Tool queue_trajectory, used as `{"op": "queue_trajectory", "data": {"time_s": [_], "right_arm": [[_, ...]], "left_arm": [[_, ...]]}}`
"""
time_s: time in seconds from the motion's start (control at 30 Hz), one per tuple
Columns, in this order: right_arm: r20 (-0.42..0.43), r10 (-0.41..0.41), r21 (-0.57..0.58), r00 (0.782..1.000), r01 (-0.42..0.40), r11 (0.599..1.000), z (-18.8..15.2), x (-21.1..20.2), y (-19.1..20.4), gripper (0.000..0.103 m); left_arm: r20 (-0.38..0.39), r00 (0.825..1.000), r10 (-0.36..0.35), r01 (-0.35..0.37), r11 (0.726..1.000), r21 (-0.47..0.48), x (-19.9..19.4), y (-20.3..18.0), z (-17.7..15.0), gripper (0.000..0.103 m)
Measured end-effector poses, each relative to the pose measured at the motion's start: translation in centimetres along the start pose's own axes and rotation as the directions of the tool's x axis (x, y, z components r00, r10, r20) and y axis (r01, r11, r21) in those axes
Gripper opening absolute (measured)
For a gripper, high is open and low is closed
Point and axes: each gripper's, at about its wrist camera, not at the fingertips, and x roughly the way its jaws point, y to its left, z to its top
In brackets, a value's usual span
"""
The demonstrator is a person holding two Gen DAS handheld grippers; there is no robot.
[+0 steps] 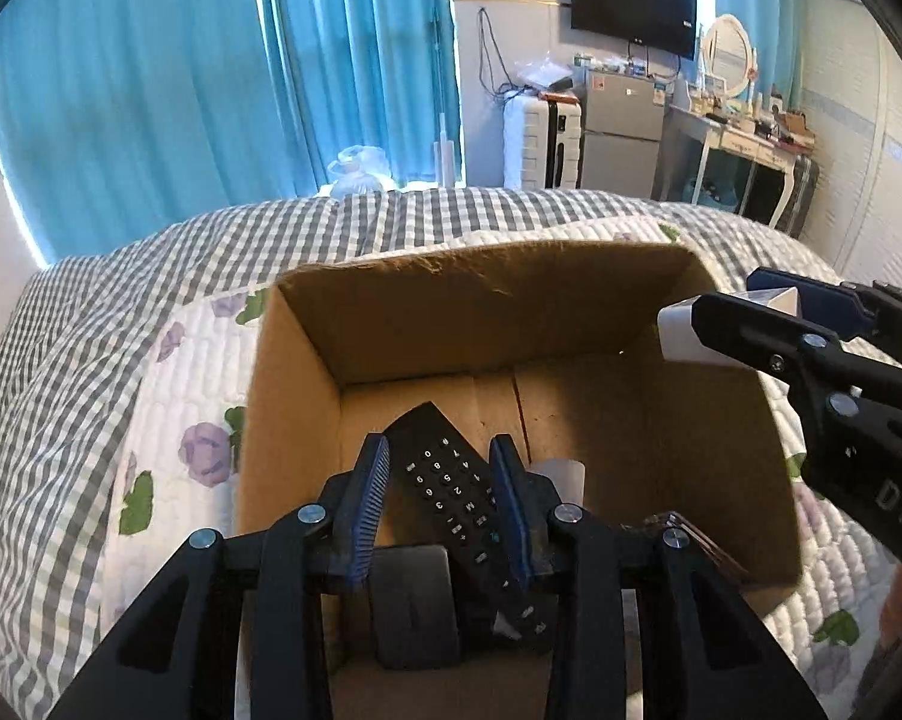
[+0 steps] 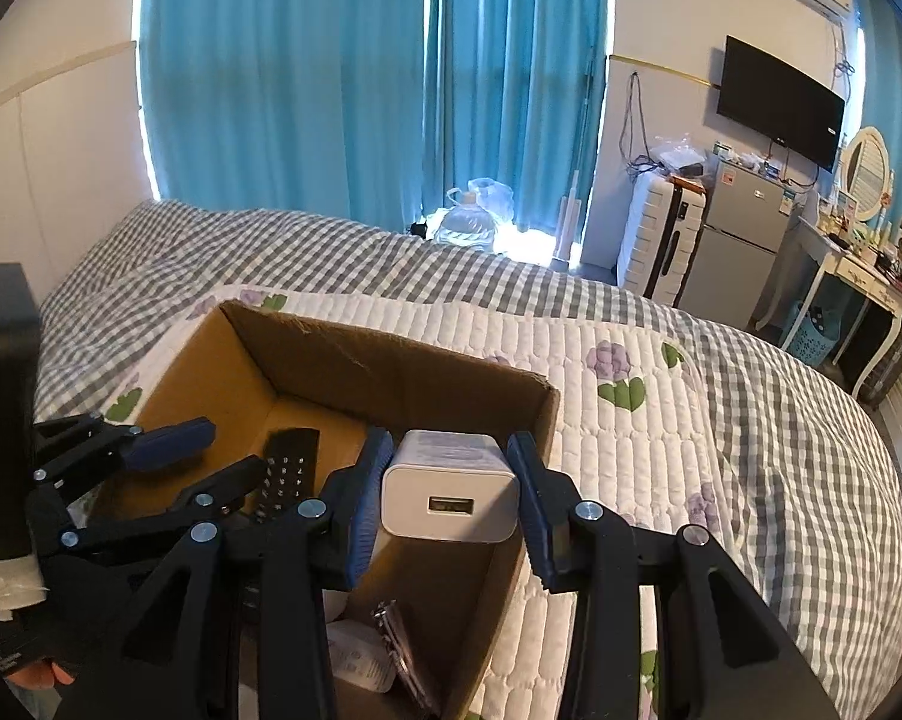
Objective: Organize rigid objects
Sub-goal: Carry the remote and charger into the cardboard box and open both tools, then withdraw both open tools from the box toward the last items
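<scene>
An open cardboard box (image 1: 481,300) stands on the bed. My left gripper (image 1: 441,468) is over the box's near end, shut on a black remote control (image 1: 451,492) that points down into the box, keypad up. My right gripper (image 2: 451,450) is shut on a white USB charger (image 2: 451,498) above the box's right wall (image 2: 535,420). The left wrist view shows that gripper (image 1: 727,294) and the charger (image 1: 679,330) at the right. Seen from the right wrist, the left gripper (image 2: 234,447) and remote (image 2: 288,468) are on the left. In the box lie a black rounded object (image 1: 411,606), a white item (image 1: 562,474) and a metal clipper (image 2: 396,642).
The box rests on a white floral quilt (image 2: 631,450) over a grey checked sheet (image 1: 60,360). A tall black object (image 2: 0,390) stands at the left. Teal curtains, a suitcase, a small fridge and a dressing table are beyond the bed.
</scene>
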Motion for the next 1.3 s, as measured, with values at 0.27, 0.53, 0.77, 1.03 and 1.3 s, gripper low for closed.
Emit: {"op": "queue_trajectory", "data": {"time_s": [0.27,0.53,0.77,1.03,1.3], "right_arm": [[-0.024,-0.008,-0.005,1.0,0.008,1.0,0.3,2.5,1.1,0.039],[-0.084,0.053,0.016,0.995,-0.052,0.999,-0.6,6.2,0.9,0.042],[0.021,0.016,0.048,1.0,-0.017,0.999,1.1,-1.0,0.2,0.063],[0.056,-0.024,0.054,0.998,0.021,0.998,0.0,-11.4,0.7,0.075],[0.041,-0.031,0.052,0.999,0.029,0.998,-3.7,-15.9,2.0,0.094]], "left_arm": [[0.036,0.999,0.033,-0.032,0.999,-0.038,-1.0,1.9,-0.4,0.037],[0.028,0.999,0.039,-0.038,0.999,-0.039,0.1,2.6,-1.3,0.038],[0.069,0.997,0.021,-0.019,0.999,-0.026,-4.0,2.3,-1.4,0.045],[0.138,0.989,0.044,-0.046,0.999,0.014,-12.2,1.6,-3.7,0.08],[0.137,0.989,0.051,-0.05,0.999,-0.011,-14.5,1.9,-7.1,0.103]]}}
